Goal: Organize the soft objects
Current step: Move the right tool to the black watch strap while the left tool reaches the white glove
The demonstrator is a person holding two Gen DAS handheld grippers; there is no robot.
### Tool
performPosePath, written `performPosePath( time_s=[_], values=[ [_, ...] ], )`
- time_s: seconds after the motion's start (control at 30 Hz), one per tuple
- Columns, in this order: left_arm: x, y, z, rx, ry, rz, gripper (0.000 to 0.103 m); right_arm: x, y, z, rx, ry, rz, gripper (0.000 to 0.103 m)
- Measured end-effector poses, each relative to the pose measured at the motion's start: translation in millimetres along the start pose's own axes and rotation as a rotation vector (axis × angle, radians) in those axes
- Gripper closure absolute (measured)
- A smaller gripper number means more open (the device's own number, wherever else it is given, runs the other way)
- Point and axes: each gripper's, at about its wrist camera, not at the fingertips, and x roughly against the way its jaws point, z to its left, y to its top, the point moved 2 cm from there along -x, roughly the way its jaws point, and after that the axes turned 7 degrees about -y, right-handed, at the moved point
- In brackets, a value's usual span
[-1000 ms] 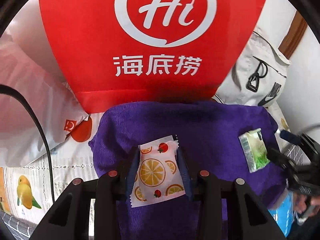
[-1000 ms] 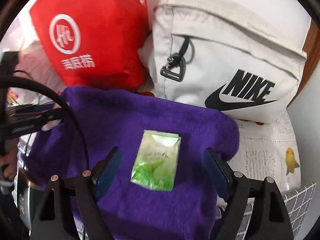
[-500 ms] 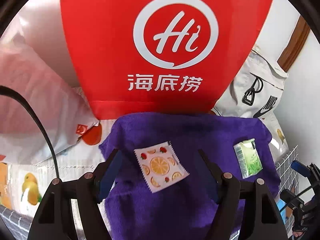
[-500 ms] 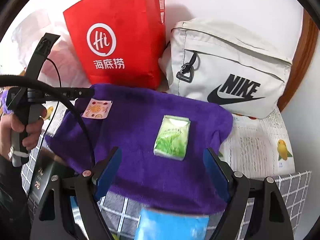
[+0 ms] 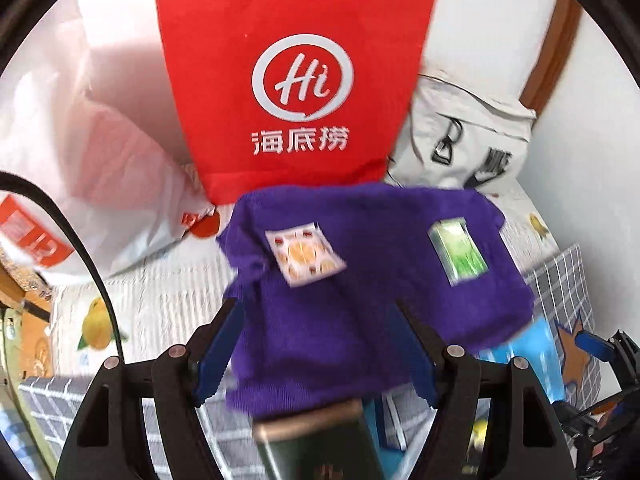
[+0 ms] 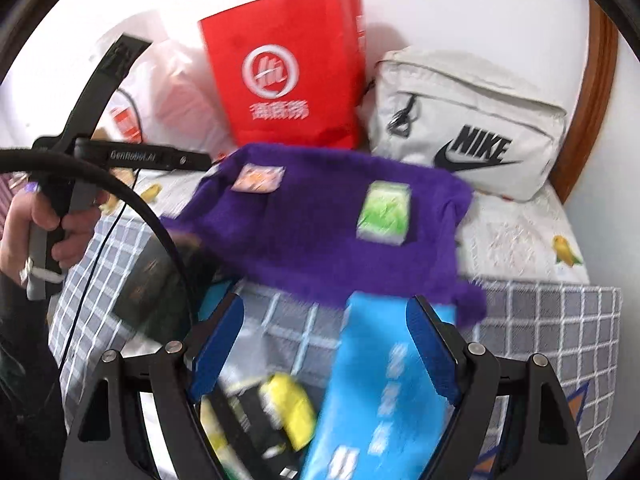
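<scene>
**On the purple towel, two packets down and both tools empty**

On the purple towel [image 5: 360, 280] the orange-print packet [image 5: 306, 255] lies near the left side and the green packet [image 5: 460, 254] near the right, well apart, each flat on the cloth. The towel is spread in front of a red paper bag [image 5: 296, 80] and a white Nike bag [image 6: 468, 124].

The left tool [image 5: 320, 344] has just been opening its jaws; they stand apart with nothing between them, the orange-print packet lying beyond the tips. The right tool [image 6: 324, 348] also stands wide apart and grips nothing; a blue pack [image 6: 384, 392] lies below it, between the jaws in the right wrist view but not pressed by them.

The placing step looks finished for these two packets, and a fresh pick seems to be in hand. The blue pack looks the likeliest next target. Taking it calls for lowering the right tool squarely over its width and closing gently, since the soft pack would likely buckle.
</scene>
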Motion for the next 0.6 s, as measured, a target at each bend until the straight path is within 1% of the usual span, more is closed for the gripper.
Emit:
performPosePath(
  time_s=[0.13,0.2,0.23,0.27,0.3,0.37,0.4,0.47,0.6],
  values=[
    [22.4,-26.0,-9.3,-0.022,0.016,0.0,0.03,8.1,-28.3,15.9,0.016,0.046,0.025,0.021],
    [34.8,-42.5,-10.4,-0.02,0.015,-0.002,0.03,10.6,-42.0,24.2,0.036,0.071,0.04,0.024],
    [39.1,-49.8,-10.3,-0.018,0.01,-0.005,0.03,11.6,-49.8,30.0,0.054,0.084,0.042,0.029],
    [43.6,-57.3,-9.7,-0.012,0.005,-0.005,0.03,11.5,-54.8,34.2,0.069,0.093,0.047,0.036],
    [48.3,-66.0,-8.6,-0.003,0.001,-0.006,0.03,10.0,-60.3,39.2,0.088,0.102,0.058,0.04],
    [56.1,-85.7,-6.5,0.017,-0.004,-0.006,0.03,3.9,-69.6,47.8,0.12,0.116,0.083,0.056],
    [57.9,-91.2,-6.3,0.02,-0.004,-0.007,0.03,-0.8,-73.6,50.8,0.132,0.117,0.096,0.058],
    [63.7,-111.6,-6.1,0.03,0.0,-0.013,0.03,-8.1,-78.1,53.9,0.148,0.117,0.115,0.069],
    [68.4,-145.5,-3.6,0.045,-0.004,-0.007,0.03,-24.0,-85.6,61.2,0.173,0.118,0.148,0.07]
  ],
)
